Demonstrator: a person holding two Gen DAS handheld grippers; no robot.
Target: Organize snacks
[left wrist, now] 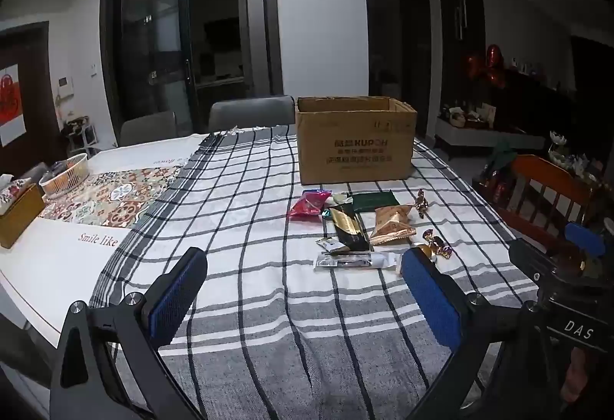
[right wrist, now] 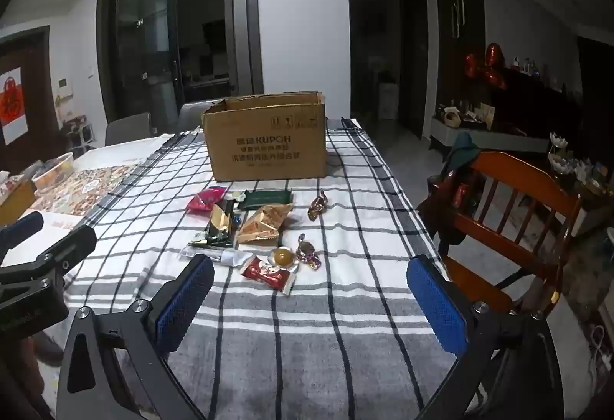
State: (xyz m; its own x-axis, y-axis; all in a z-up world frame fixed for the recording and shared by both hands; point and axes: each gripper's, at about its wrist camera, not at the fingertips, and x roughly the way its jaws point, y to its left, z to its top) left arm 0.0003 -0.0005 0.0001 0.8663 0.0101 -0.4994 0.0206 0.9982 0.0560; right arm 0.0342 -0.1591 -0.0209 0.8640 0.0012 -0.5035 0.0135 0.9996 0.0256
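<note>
Well, nothing's packed yet, as far as I can judge. Both the left gripper (left wrist: 303, 289) and the right gripper (right wrist: 311, 299) hover with jaws spread wide, nothing between them. The snacks (right wrist: 257, 228) lie scattered on the table (right wrist: 307, 343) just ahead of the jaws, the open cardboard box (right wrist: 268, 147) standing beyond them. The whole pile waits to be sorted.

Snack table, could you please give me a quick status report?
Left gripper and right gripper open, empty, above the cloth. Snacks loose in front of the open cardboard box. Nothing in the way.
</note>
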